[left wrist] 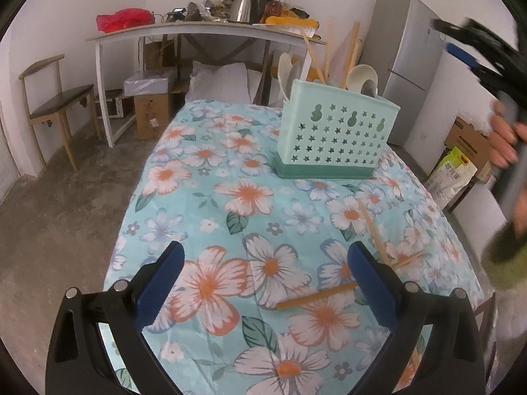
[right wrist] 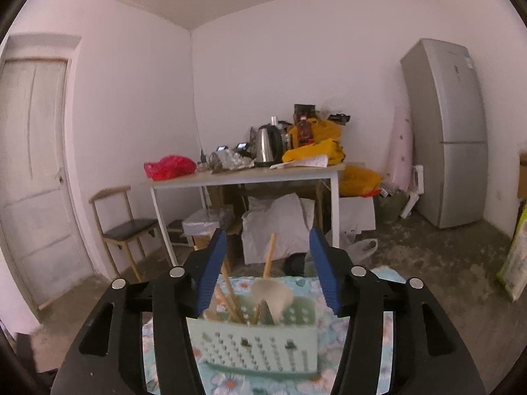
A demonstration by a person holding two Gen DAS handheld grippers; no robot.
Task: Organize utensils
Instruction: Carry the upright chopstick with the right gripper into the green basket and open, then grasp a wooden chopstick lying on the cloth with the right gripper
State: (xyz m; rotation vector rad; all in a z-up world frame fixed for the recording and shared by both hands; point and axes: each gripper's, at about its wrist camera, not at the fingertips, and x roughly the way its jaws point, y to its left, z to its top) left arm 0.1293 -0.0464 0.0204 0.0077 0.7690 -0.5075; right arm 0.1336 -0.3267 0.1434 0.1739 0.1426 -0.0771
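The floral-clothed table (left wrist: pixel 204 197) is seen first, with the mint caddy (left wrist: pixel 332 138) standing near its far edge, already stocked with a ladle and chopsticks. Above it the right gripper (right wrist: pixel 268 263) is held apart, nothing pinched; a tall stick could be clipped and the caddy tipped. The left gripper (left wrist: pixel 263 283) is held wide and empty over a loose chopstick (left wrist: pixel 316 296); it could be nudged, rolled off.
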